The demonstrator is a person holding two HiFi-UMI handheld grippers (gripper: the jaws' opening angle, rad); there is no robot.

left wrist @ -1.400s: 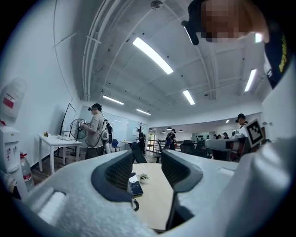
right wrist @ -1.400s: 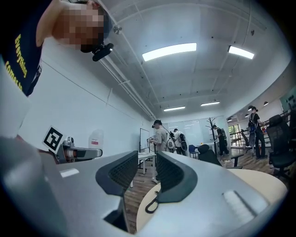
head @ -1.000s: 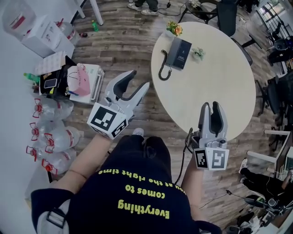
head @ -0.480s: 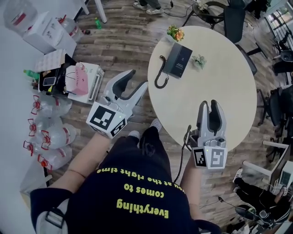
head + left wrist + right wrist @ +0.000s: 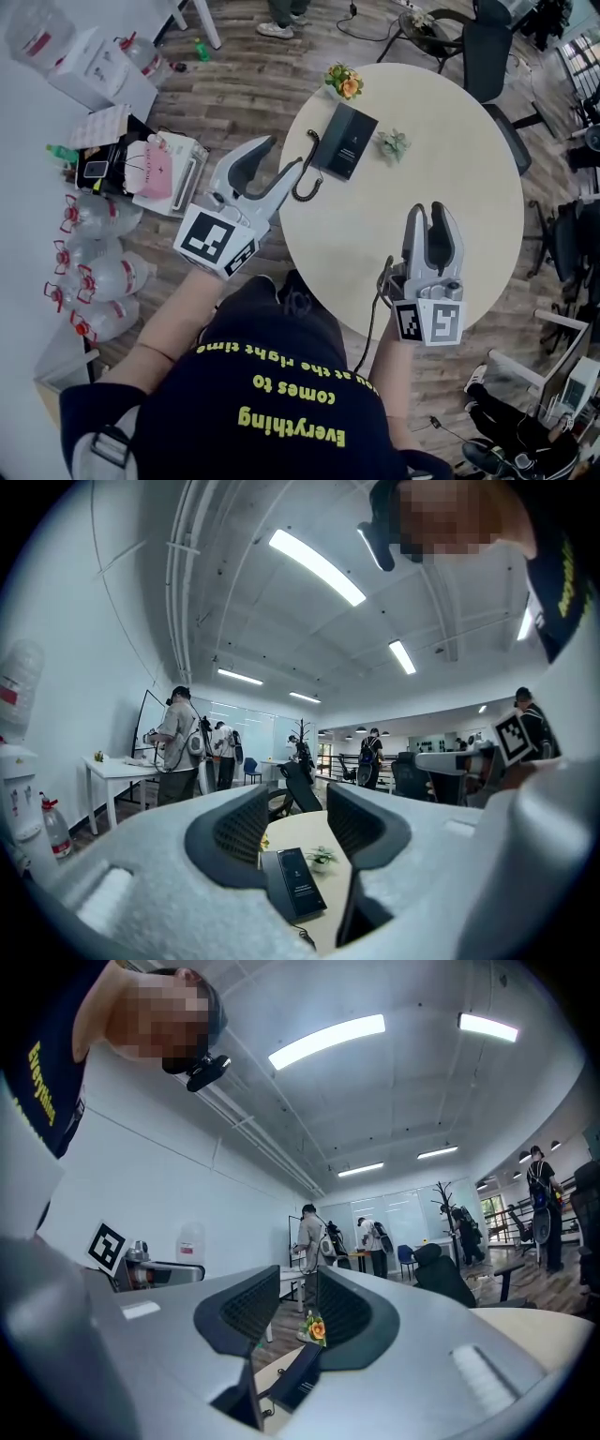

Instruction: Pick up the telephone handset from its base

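Note:
A black telephone lies on the far left part of a round beige table. Its handset rests on the base, and the coiled cord hangs towards the table's left edge. My left gripper is open and empty, with its tips at that edge just short of the cord. In the left gripper view the telephone shows between the fingers of that gripper, still some way ahead. Over the table's near part my right gripper stands open and empty. In its own view the gripper frames the telephone.
An orange flower pot and a small green plant flank the telephone. Water bottles, boxes and a pink bag lie on the floor at left. Office chairs stand beyond the table. People stand far off.
Both grippers have moved forward towards the table. The telephone and table have come nearer, and the left gripper's tips now reach the table's edge by the cord. Both stay open.

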